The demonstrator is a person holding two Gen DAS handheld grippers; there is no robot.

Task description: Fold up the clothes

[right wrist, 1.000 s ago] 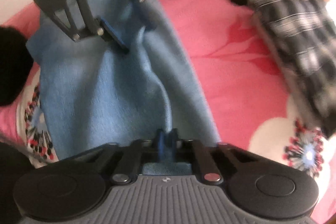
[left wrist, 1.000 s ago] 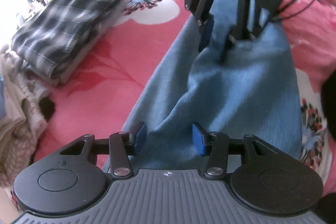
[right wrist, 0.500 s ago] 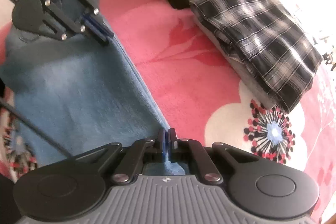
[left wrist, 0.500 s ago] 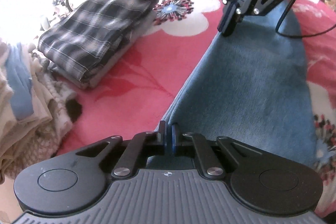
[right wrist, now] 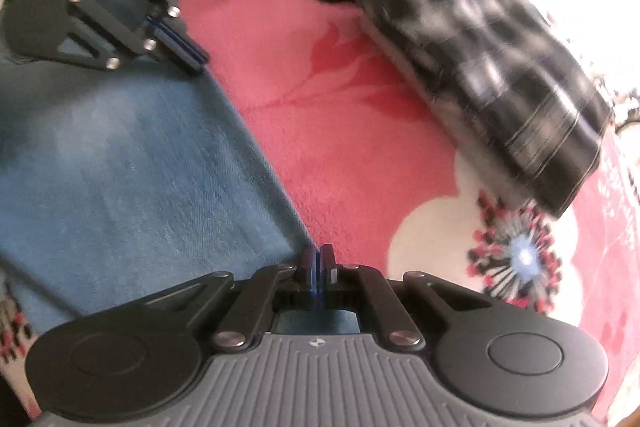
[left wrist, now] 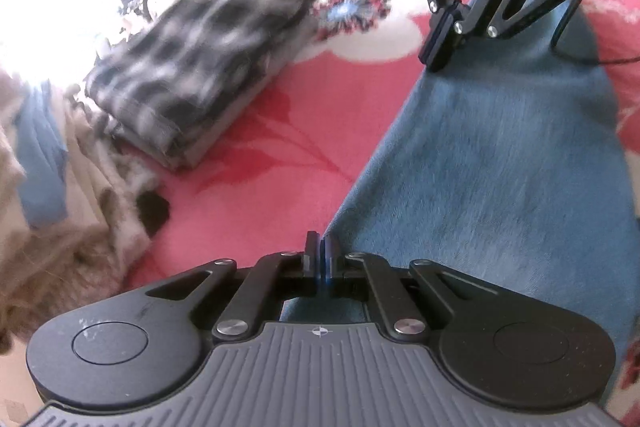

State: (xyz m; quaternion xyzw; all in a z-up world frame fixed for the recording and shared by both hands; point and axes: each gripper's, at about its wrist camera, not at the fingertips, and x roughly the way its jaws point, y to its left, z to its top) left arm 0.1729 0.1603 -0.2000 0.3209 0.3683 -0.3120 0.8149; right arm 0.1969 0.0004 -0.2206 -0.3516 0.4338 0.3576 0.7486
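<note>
- Lying flat on the pink floral bedspread (left wrist: 304,115) is the blue garment (left wrist: 500,155), spread as one long panel; its left edge runs straight between the two grippers.
- Left gripper (left wrist: 320,255): fingers pressed together at the near corner of the blue garment, with a thin fold of the blue cloth pinched between them.
- Right gripper (right wrist: 318,263): fingers likewise closed on the opposite corner along the same edge; blue cloth shows under the linkage.
- Each gripper appears in the other's view, tips down on the cloth edge, at the far end of the panel.
- Folded plaid garment (right wrist: 500,79) sits on the bedspread well apart from the blue one, on top of a grey folded piece; blurred in both views.
- Pile of pale clothes (left wrist: 52,163), beige and white with a light blue item, lies beyond the plaid stack, touching it.
- Black cable (left wrist: 576,7) trails over the far end of the blue garment beside the right gripper.
- Bare pink bedspread separates the blue garment from the plaid stack.
</note>
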